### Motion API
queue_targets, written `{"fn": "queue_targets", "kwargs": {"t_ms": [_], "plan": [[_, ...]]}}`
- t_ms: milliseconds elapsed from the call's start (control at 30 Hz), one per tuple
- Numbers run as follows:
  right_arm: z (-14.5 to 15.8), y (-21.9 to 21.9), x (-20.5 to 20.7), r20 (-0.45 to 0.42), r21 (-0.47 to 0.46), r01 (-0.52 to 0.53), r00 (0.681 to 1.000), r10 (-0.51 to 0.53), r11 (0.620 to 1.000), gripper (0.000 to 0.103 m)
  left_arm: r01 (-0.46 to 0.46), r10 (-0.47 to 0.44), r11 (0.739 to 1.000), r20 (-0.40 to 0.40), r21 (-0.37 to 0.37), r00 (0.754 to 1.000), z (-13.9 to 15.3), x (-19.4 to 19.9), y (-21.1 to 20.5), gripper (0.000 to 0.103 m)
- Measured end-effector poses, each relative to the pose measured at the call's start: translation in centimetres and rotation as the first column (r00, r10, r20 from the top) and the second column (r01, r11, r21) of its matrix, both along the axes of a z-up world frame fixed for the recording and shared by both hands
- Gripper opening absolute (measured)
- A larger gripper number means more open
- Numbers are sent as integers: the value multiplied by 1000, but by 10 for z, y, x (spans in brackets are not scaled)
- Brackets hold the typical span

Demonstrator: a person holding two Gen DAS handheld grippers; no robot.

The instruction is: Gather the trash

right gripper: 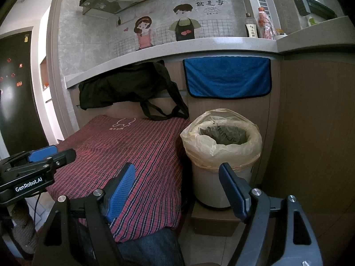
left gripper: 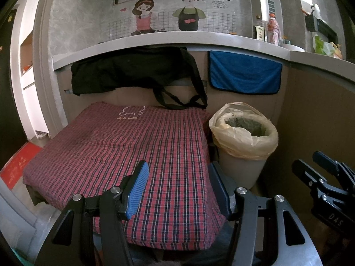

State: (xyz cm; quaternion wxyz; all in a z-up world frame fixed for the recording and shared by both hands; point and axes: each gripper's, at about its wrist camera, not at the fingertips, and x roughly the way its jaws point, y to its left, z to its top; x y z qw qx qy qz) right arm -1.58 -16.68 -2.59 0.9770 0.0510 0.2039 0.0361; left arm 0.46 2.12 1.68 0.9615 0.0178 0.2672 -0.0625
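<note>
Kitchen corner with a grey counter ledge (right gripper: pixel 168 51) running along the back wall, and a cartoon couple sticker (right gripper: pixel 165 27) up on the tiles. Hanging off the rail under the ledge are a black tote bag (right gripper: pixel 124 86) and a blue towel (right gripper: pixel 227 77). A couple of bottles (right gripper: pixel 258 25) sit on the ledge at the right end.

Below that is a low surface covered with a red plaid cloth (left gripper: pixel 124 153), nothing lying on it as far as I can see. Just beside it, on the right, stands the trash bin (right gripper: pixel 220 155), pale grey with a yellowish plastic liner folded over the rim. Some dark greyish stuff is inside, can't tell what it is.

Left gripper (left gripper: pixel 177 188) hangs over the near part of the plaid cloth, blue pads spread wide, holding nothing. Right gripper (right gripper: pixel 177 188) is in front of the bin and the cloth's right edge, also spread wide and empty; its right finger overlaps the bin's lower wall in its own camera view, but I can't tell if it's touching.
</note>
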Motion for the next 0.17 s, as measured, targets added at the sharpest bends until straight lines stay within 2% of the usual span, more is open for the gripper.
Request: {"fn": "queue_targets", "kwargs": {"t_ms": [167], "plan": [[-1,0,1,-7,4,-3,1000,3,1000,75,8,-8,1000,2,-4,1000,-1,1,-1,57]]}}
